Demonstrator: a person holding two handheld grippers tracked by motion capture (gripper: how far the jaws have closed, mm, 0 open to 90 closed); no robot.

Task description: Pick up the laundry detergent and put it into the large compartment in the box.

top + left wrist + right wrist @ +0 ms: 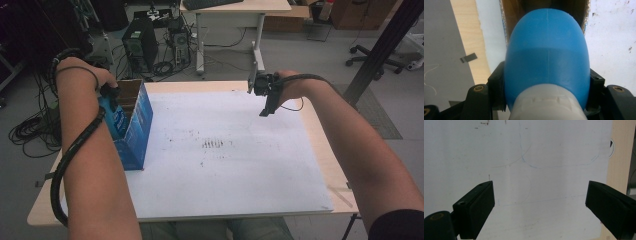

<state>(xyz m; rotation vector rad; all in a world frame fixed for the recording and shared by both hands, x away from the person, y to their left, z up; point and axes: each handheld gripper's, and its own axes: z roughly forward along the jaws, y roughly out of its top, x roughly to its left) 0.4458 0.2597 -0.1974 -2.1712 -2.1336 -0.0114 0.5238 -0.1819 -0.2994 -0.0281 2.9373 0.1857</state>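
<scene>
One blue bottle (547, 55), upright (cap up), jaws clamped, entering box (137, 117)

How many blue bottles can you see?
1. The blue bottle is clamped in the left tongs, hanging over the open blue box at the table's left. More may be hidden inside the box.

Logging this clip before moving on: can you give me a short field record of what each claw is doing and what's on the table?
work in hand: blue bottle held bottom-first at the open top of the blue carton
left claw: shut on blue bottle, jaws on its sides near the white cap
right claw: open, nothing between the jaws, above the white sheet
blue carton: upright at the sheet's left edge, top open
table: light wood, covered by the white sheet
</scene>
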